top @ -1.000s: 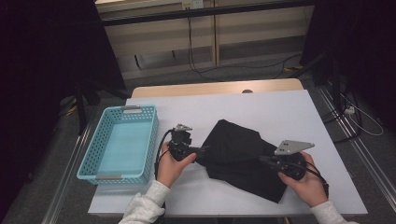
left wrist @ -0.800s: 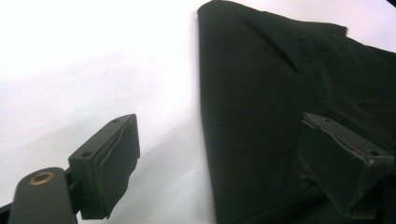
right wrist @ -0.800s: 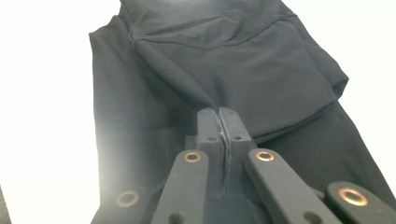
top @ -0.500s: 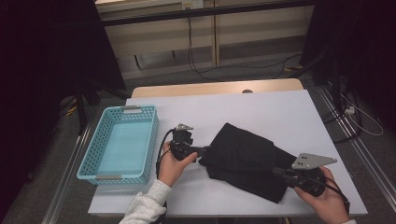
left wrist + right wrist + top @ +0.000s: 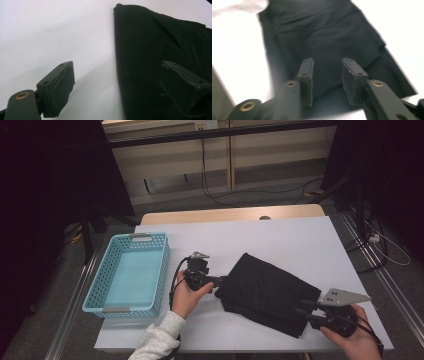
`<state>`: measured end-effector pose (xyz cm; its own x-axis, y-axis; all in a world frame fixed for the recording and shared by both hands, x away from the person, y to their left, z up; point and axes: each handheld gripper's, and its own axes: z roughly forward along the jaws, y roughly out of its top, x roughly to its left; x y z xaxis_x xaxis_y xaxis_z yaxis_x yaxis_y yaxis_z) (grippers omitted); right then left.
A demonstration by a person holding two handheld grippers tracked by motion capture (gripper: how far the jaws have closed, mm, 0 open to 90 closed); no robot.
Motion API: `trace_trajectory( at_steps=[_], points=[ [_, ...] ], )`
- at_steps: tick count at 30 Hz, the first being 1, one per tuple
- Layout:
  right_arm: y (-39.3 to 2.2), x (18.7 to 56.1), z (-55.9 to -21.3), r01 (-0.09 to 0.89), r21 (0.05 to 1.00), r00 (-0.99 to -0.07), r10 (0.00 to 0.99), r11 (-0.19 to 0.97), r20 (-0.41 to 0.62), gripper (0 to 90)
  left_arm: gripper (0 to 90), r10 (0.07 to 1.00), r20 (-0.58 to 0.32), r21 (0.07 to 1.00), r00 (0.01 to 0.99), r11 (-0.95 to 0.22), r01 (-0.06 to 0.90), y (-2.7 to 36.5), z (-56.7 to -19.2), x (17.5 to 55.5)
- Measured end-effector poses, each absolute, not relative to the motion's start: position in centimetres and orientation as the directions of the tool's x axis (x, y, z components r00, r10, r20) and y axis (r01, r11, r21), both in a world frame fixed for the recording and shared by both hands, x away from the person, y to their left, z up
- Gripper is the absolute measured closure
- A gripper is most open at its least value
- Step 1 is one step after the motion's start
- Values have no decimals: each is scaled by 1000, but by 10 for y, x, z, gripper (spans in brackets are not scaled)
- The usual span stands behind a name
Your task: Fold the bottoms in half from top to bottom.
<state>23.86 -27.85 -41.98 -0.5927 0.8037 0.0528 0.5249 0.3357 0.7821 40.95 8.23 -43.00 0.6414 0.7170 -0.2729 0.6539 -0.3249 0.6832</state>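
A folded black cloth [image 5: 267,292] lies slantwise on the white table [image 5: 280,237]. My left gripper [image 5: 220,281] rests at the cloth's left end with its jaws wide open. In the left gripper view [image 5: 120,72] one jaw is over bare table and the other over the cloth [image 5: 155,45]. My right gripper [image 5: 302,307] sits at the cloth's near right end. Its jaws have just been opening. In the right gripper view [image 5: 327,62] there is a gap between the pads, and the cloth [image 5: 319,32] lies beyond and under them, not pinched.
A light blue plastic basket [image 5: 161,275] stands empty on the table's left side. The table's front edge runs just below both hands. Dark equipment, cables and a rail flank the table on the right.
My right gripper has moved right toward the table's near right corner, and the cloth now stretches out longer that way. The left gripper has stayed in place.
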Motion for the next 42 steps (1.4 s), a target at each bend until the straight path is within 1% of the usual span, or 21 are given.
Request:
trace_trajectory(
  at_steps=[2, 6, 10, 13, 14, 15, 16, 17, 18, 19, 20, 23, 25, 27, 31, 34, 35, 37, 38, 40, 42],
  points=[
    [-279, 254, -423, 525, 779, -568, 823, 342, 21, 580, 135, 723, -276, 684, 634, -315, 657, 83, -431, 409],
    [-284, 288, -437, 548, 747, -529, 848, 377, -40, 583, 134, 722, -269, 680, 637, -326, 657, 84, -431, 407],
    [-286, 314, -442, 553, 742, -508, 859, 379, -60, 560, 134, 720, -269, 672, 640, -335, 660, 86, -432, 407],
    [-284, 329, -445, 587, 717, -476, 877, 375, -69, 560, 134, 723, -269, 672, 637, -333, 661, 87, -433, 408],
    [-283, 332, -447, 587, 716, -483, 873, 378, -66, 563, 134, 724, -266, 674, 636, -332, 660, 88, -434, 408],
    [-281, 334, -449, 591, 710, -487, 871, 382, -63, 582, 134, 723, -266, 673, 637, -334, 660, 89, -433, 408],
    [-280, 334, -449, 588, 715, -496, 867, 378, -51, 636, 134, 726, -265, 675, 635, -330, 659, 89, -433, 408],
    [-279, 334, -449, 585, 715, -506, 861, 383, -47, 652, 134, 726, -266, 676, 634, -329, 660, 89, -433, 408],
    [-277, 335, -448, 583, 711, -507, 860, 393, -60, 687, 134, 728, -267, 676, 632, -326, 661, 89, -433, 408],
    [-276, 336, -447, 578, 707, -513, 855, 407, -73, 756, 134, 729, -265, 676, 631, -327, 661, 89, -433, 408],
    [-275, 336, -447, 573, 707, -531, 845, 414, -66, 789, 134, 729, -264, 676, 632, -328, 660, 89, -433, 408],
    [-273, 336, -446, 572, 698, -545, 836, 432, -71, 831, 134, 731, -262, 685, 630, -318, 655, 88, -431, 407],
    [-273, 334, -442, 565, 704, -542, 837, 431, -77, 837, 134, 727, -264, 684, 634, -323, 654, 89, -429, 407],
    [-276, 333, -436, 564, 721, -540, 840, 403, -47, 837, 134, 732, -269, 688, 626, -309, 657, 89, -430, 407],
    [-285, 325, -423, 558, 750, -526, 850, 356, -12, 841, 134, 725, -265, 682, 636, -325, 655, 88, -430, 407],
    [-291, 317, -418, 577, 740, -515, 857, 346, 2, 840, 132, 722, -263, 681, 640, -332, 653, 88, -430, 405],
    [-294, 314, -419, 597, 727, -514, 858, 340, 21, 840, 132, 721, -263, 679, 641, -334, 654, 87, -430, 405],
    [-298, 310, -425, 617, 705, -512, 859, 350, 22, 836, 130, 718, -266, 676, 643, -337, 655, 85, -431, 404],
    [-300, 309, -429, 627, 691, -520, 854, 359, 28, 829, 129, 718, -265, 676, 644, -338, 655, 84, -432, 403],
    [-303, 309, -437, 638, 682, -501, 865, 357, 17, 792, 128, 715, -266, 672, 647, -344, 656, 81, -432, 401],
    [-304, 310, -441, 647, 681, -494, 869, 344, 32, 737, 131, 709, -277, 666, 649, -346, 661, 79, -431, 399]
  ],
)
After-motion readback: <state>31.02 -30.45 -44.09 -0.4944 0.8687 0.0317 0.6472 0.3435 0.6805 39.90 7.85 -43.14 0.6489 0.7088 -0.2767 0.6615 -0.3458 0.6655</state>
